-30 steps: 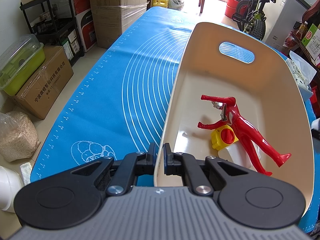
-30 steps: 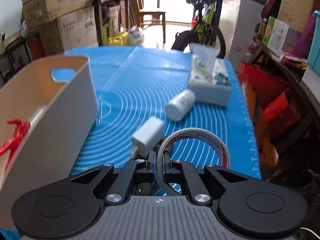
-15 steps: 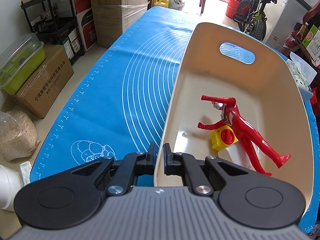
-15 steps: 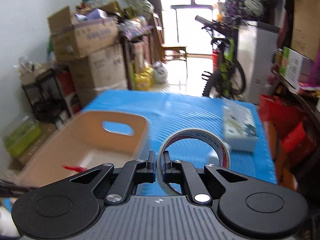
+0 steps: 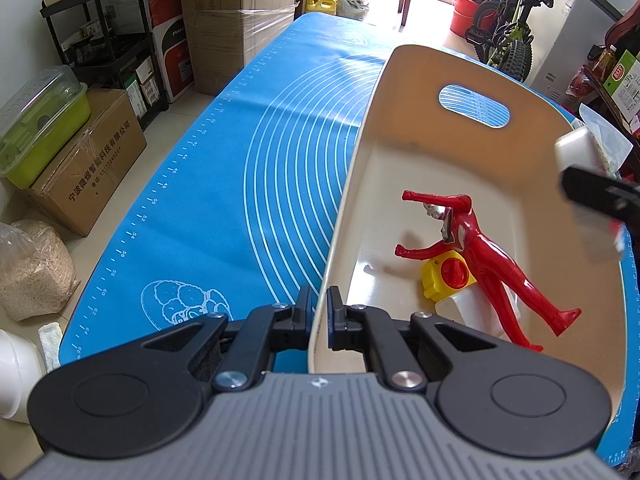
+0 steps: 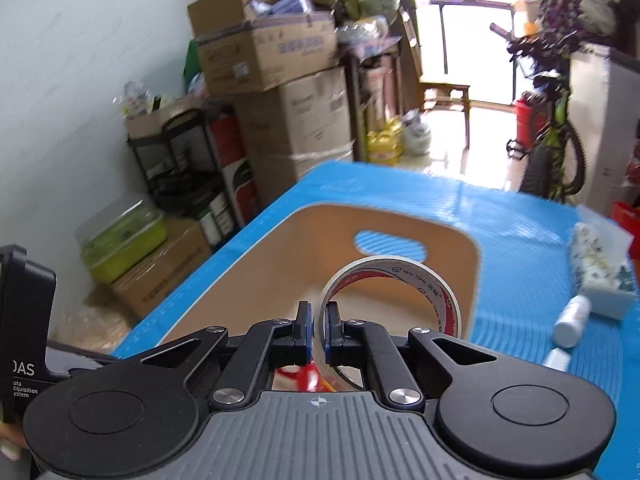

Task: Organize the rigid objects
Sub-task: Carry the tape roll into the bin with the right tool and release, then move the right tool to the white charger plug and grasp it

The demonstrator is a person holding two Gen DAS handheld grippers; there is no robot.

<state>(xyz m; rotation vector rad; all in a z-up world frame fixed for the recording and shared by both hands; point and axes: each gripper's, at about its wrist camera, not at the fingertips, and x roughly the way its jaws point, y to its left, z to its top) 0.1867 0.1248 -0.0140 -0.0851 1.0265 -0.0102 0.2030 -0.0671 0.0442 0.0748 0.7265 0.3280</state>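
At the left of the left wrist view, a taped cardboard box (image 5: pixel 86 160) reads 宁波微橙智能科技有限公司 above a phone number. The blue mat (image 5: pixel 224 168) carries ruler numbers along its left edge. At the far left of the right wrist view, a black device (image 6: pixel 24 344) shows "DAS", "acquisition system".

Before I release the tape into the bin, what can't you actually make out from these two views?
- White container, left wrist view: mostly hidden under the red figure and yellow toy.
- Bin floor, right wrist view: blocked by the right gripper and tape roll.
- Right gripper, left wrist view: blurred, cut off at the edge.
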